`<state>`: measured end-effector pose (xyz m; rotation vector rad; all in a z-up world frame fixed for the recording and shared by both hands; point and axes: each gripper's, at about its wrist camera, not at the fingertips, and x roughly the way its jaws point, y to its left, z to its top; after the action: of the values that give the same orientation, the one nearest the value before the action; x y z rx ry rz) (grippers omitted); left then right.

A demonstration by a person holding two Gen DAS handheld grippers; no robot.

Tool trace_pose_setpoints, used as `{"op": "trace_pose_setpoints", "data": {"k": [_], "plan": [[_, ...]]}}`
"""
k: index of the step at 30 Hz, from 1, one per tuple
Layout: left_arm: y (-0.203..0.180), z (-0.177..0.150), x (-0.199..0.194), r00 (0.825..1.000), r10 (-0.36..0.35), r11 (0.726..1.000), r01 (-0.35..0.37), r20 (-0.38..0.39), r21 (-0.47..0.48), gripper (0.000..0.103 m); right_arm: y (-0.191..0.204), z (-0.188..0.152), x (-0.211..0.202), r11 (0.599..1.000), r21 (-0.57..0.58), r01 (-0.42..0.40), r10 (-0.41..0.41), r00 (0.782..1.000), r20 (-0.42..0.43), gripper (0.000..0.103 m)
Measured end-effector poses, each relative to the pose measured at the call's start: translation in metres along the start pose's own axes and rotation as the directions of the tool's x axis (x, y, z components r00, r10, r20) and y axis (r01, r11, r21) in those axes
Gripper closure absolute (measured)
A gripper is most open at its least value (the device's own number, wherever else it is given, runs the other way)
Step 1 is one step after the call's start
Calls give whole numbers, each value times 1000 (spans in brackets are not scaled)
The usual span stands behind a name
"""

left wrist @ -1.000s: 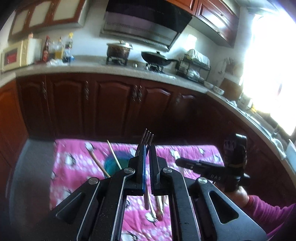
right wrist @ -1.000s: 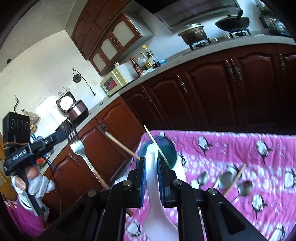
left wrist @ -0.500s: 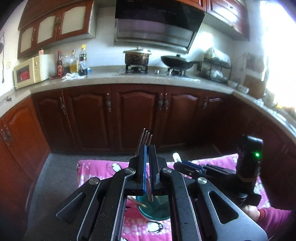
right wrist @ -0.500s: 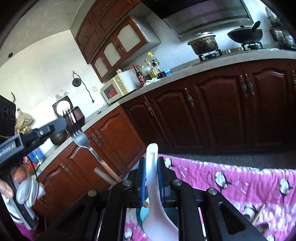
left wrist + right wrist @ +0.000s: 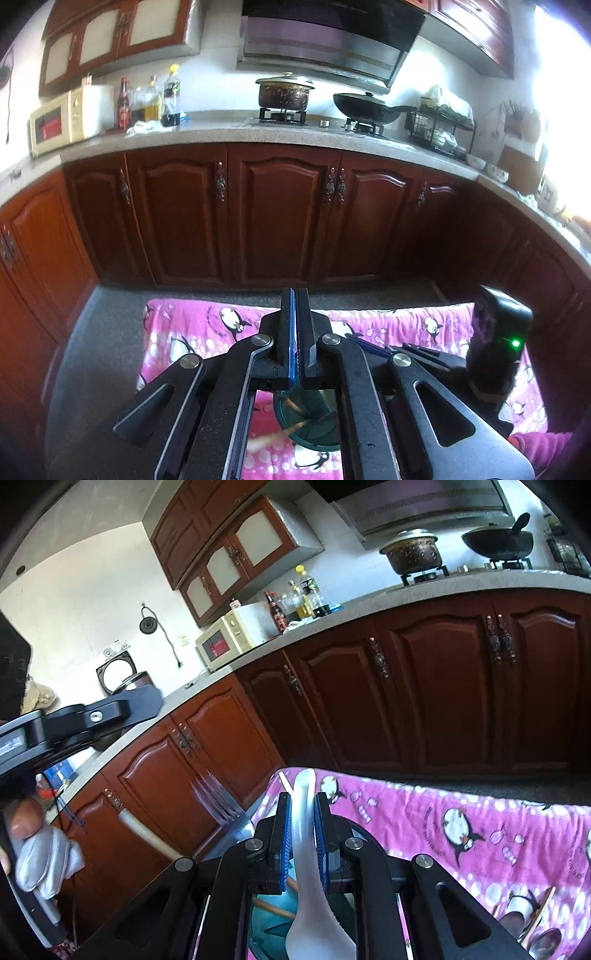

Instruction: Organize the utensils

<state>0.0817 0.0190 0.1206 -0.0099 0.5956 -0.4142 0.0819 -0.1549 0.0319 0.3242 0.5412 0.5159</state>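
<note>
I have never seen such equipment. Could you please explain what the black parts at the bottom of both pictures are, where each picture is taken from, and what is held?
There is no robot here. A person holds a two-finger gripper in each hand. A wide-angle camera on each gripper looks along its fingers, so the black parts are the gripper itself. One picture comes from the left gripper, whose fingers look closed with nothing between them. The other comes from the right gripper, which clamps a white spoon. Below them, a teal cup holding wooden sticks stands on a pink penguin cloth. A blurred fork shows beside the right gripper, in neither grip.
</note>
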Motion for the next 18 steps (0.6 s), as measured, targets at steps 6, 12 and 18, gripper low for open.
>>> {"op": "trace_pose_setpoints", "data": {"k": [6, 12, 18], "plan": [[2, -1, -5, 1000, -8, 999, 8, 2, -39, 103, 6, 5, -3, 1000, -30, -6, 6, 1000, 26, 92], [3, 0, -21, 1000, -14, 999, 15, 22, -50, 103, 11, 3, 8, 999, -49, -5, 7, 999, 39, 92], [11, -3, -35, 999, -7, 997, 9, 35, -70, 103, 15, -13, 4, 997, -83, -1, 3, 999, 32, 92]]}}
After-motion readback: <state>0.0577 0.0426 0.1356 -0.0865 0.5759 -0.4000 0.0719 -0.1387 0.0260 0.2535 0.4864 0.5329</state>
